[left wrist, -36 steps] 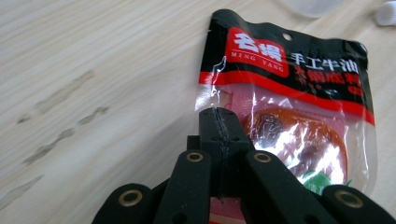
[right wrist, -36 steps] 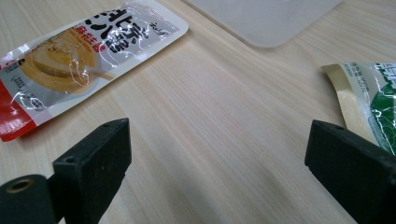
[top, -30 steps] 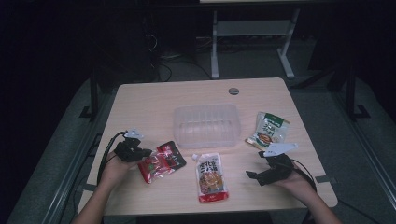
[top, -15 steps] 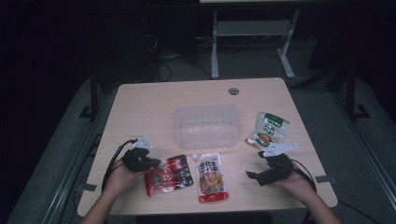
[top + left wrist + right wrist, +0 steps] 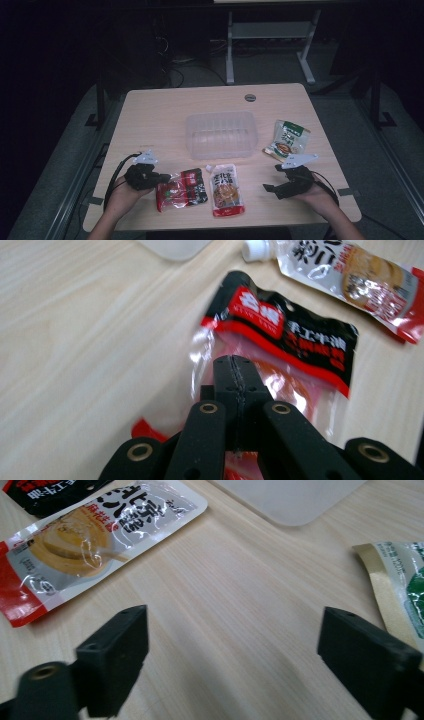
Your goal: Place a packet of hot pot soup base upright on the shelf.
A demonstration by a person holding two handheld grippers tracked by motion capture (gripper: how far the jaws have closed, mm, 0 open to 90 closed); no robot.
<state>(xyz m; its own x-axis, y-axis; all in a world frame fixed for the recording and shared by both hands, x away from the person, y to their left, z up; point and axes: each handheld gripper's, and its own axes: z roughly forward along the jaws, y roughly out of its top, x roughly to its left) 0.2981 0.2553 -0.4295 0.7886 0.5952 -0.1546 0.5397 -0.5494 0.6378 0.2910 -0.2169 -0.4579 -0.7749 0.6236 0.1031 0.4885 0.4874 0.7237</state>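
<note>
At a pale wooden table (image 5: pixel 165 115), the left gripper (image 5: pixel 159 178) has its jaws pressed together on the edge of a red-and-black packet (image 5: pixel 182 189), which lies at the front of the table at about 7 o'clock from the clear tub (image 5: pixel 221 134) in the middle. In the left gripper view the closed jaws pinch the clear film of the packet (image 5: pixel 280 355), with the black-and-red printed band running away toward 1 o'clock; the packet's near end is hidden under the jaws and cut off by the frame's lower edge. Just beside it, at 3 o'clock in the high view, lies a white-and-red pouch (image 5: pixel 227 189) with a spout cap pointing at the tub. The right gripper (image 5: pixel 266 188) rests at the table's front right with its jaws wide apart, having just closed a little, and nothing between them but bare wood, as the right gripper view shows. A green-and-white pouch (image 5: pixel 288 140) lies at 12 o'clock from that gripper, near it; in the right gripper view only its corner (image 5: pixel 400 580) enters at the right edge. The print on all three packs is too small or blurred to read, and the room beyond the table is dark.
</note>
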